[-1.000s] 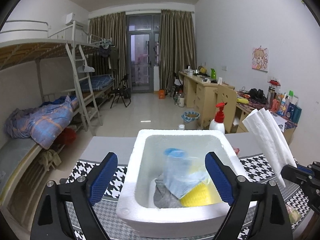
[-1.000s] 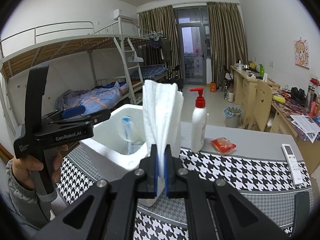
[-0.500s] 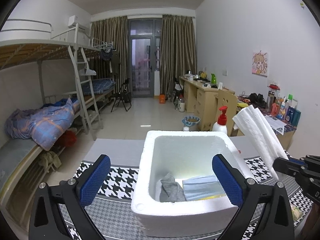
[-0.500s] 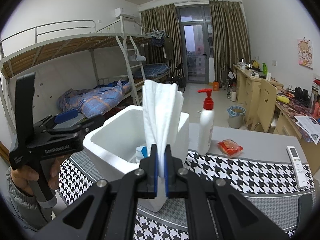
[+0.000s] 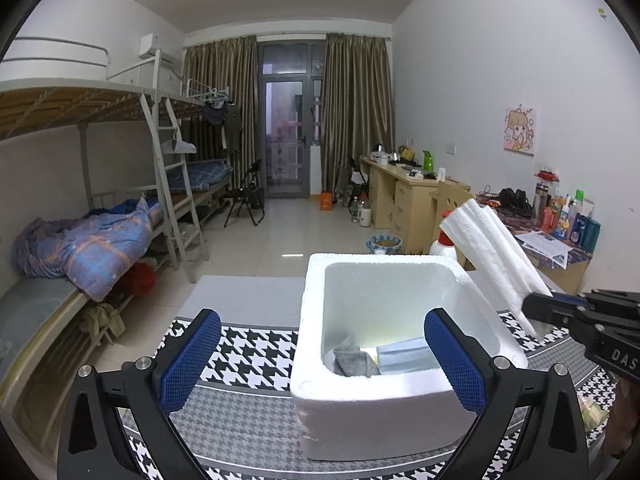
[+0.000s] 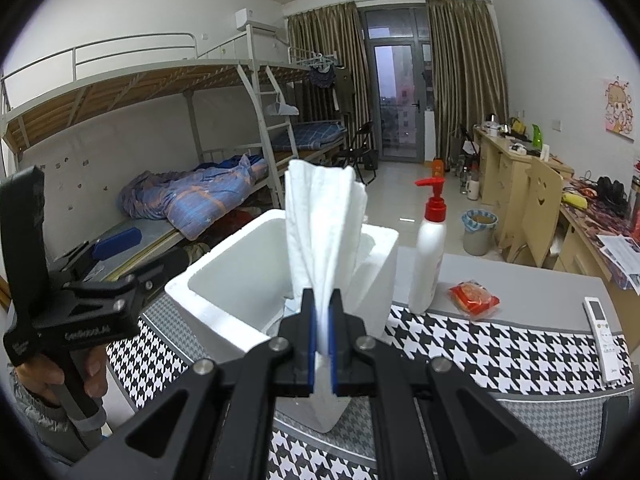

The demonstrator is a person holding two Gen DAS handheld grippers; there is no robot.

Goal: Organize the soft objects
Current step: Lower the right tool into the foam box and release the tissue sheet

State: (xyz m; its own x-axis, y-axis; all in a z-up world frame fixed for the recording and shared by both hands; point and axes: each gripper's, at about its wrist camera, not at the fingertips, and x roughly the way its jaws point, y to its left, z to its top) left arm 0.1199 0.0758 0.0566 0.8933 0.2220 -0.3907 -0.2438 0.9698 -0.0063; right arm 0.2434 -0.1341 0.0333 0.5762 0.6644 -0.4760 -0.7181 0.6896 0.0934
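A white foam box (image 5: 394, 396) stands on the houndstooth table mat; it also shows in the right wrist view (image 6: 224, 300). Inside lie a grey cloth (image 5: 354, 362) and a blue face mask (image 5: 402, 358). My left gripper (image 5: 320, 356) is open and empty, held back from the box's near wall, its left finger beside the box. My right gripper (image 6: 323, 332) is shut on a folded white paper towel (image 6: 322, 236), held upright just right of the box; it also shows in the left wrist view (image 5: 494, 256).
A white pump bottle with a red top (image 6: 430, 256), a red snack packet (image 6: 474, 300) and a white remote (image 6: 602, 338) lie on the table to the right. Bunk beds stand left, desks right.
The mask has left my left gripper and now lies in the box. My left gripper has drawn back and to the left. The right gripper with the towel has barely moved.
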